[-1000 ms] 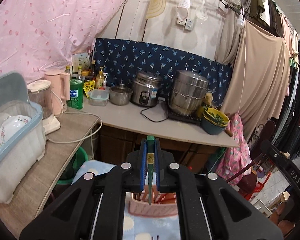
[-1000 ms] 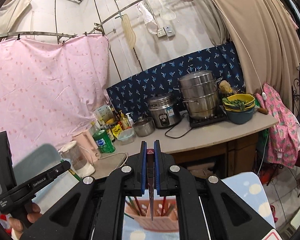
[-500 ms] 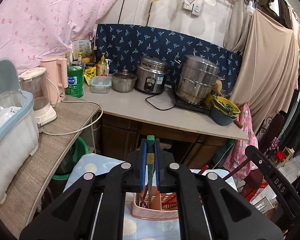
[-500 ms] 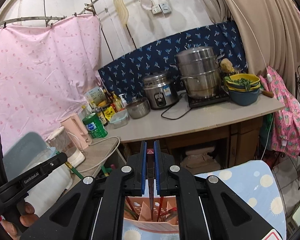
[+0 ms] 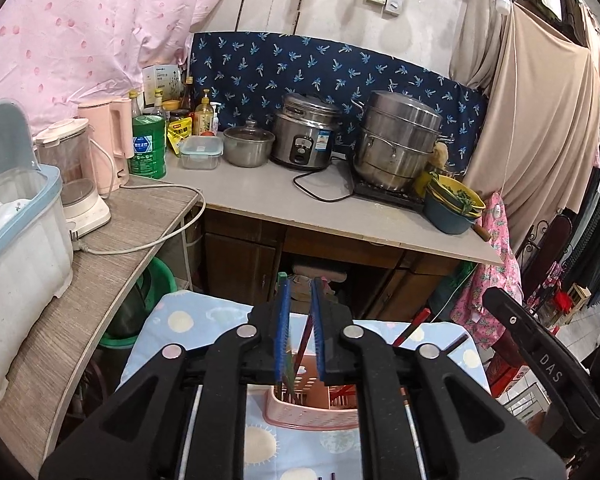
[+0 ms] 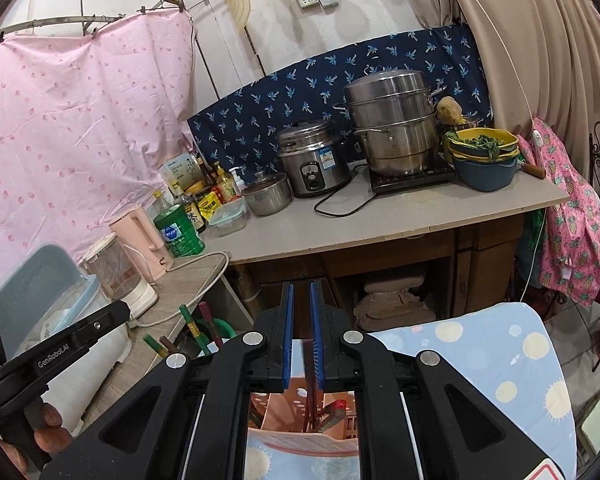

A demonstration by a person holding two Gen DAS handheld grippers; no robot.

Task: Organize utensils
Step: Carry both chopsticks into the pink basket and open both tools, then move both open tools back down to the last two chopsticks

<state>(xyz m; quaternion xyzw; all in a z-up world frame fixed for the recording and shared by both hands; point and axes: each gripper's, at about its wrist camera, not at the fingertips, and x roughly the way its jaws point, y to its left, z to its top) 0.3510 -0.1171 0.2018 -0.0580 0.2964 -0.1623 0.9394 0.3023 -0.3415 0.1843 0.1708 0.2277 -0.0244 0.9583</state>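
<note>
A pink slotted utensil holder (image 5: pixel 312 408) stands on a blue dotted cloth (image 5: pixel 188 320), right below both grippers; it also shows in the right wrist view (image 6: pixel 300 416). My left gripper (image 5: pixel 299 300) is open, and a green chopstick (image 5: pixel 285 376) and a red one (image 5: pixel 302 354) stand loose in the holder between its pads. My right gripper (image 6: pixel 300 300) is open, with a dark red chopstick (image 6: pixel 310 388) standing in the holder between its pads. More green and red chopsticks (image 6: pixel 192 324) stick up at the left of the right wrist view.
A kitchen counter (image 5: pixel 284 204) behind carries a rice cooker (image 5: pixel 304 136), a steel steamer pot (image 5: pixel 396 144), bowls (image 5: pixel 452 208), bottles and a kettle. A dish bin (image 5: pixel 16 240) sits on the left shelf. Clothes hang at the right.
Both grippers have tilted downward and opened, letting go of the green and the red chopstick, which now stand in the pink holder.
</note>
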